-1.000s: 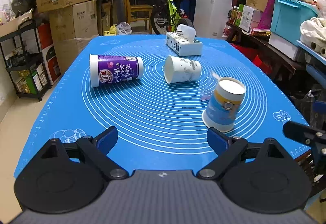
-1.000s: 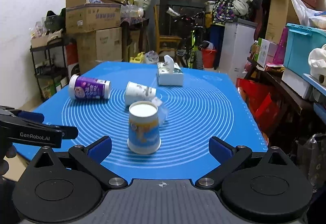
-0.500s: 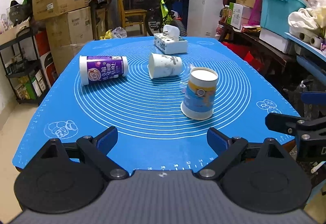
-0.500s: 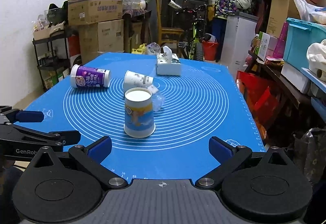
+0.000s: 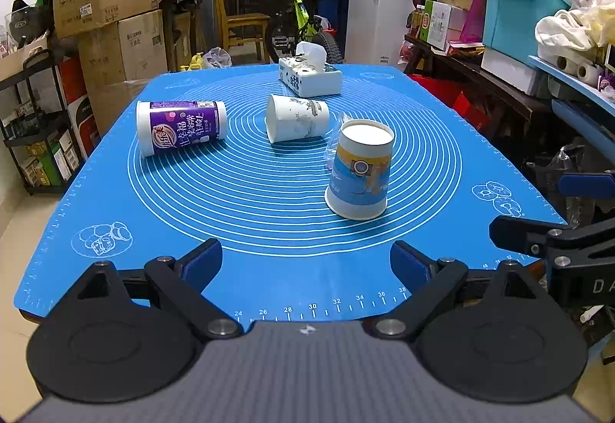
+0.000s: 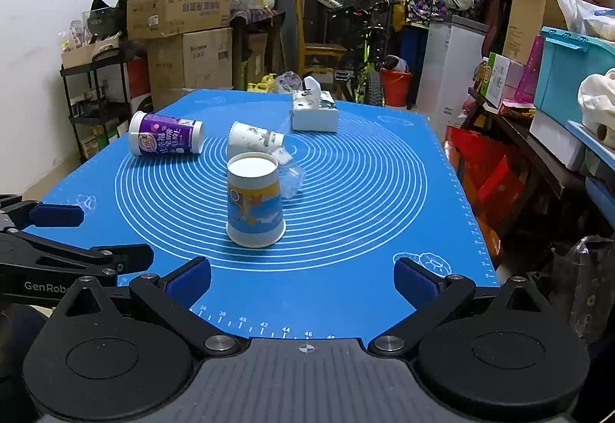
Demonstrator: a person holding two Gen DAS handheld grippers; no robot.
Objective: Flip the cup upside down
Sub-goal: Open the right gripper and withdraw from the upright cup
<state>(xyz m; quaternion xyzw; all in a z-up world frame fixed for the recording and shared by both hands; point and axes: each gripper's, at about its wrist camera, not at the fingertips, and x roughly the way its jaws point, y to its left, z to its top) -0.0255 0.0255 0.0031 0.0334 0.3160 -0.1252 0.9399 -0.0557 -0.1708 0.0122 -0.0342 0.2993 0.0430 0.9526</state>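
- The blue-and-yellow paper cup (image 5: 359,173) stands mouth-down on the blue mat (image 5: 269,192) covering the surface, its white base facing up, near the middle of the printed rings.
- The right wrist view shows a crumpled clear wrapper (image 6: 291,175) just beside the cup (image 6: 254,206) on its far right; in the left wrist view only an edge of it shows behind the cup.
- Left tongs (image 5: 306,263) are spread wide and hold nothing, low at the near edge of the mat.
- Right tongs (image 6: 302,279) are likewise spread wide and empty, with the cup straight ahead and apart from them.
- Beyond the cup, a white paper cup (image 5: 296,117) and a purple-labelled tub (image 5: 180,127) both lie on their sides; a tissue box (image 5: 310,77) sits at the far end.
- Each view catches the other tool at its edge: black arm and blue pad.
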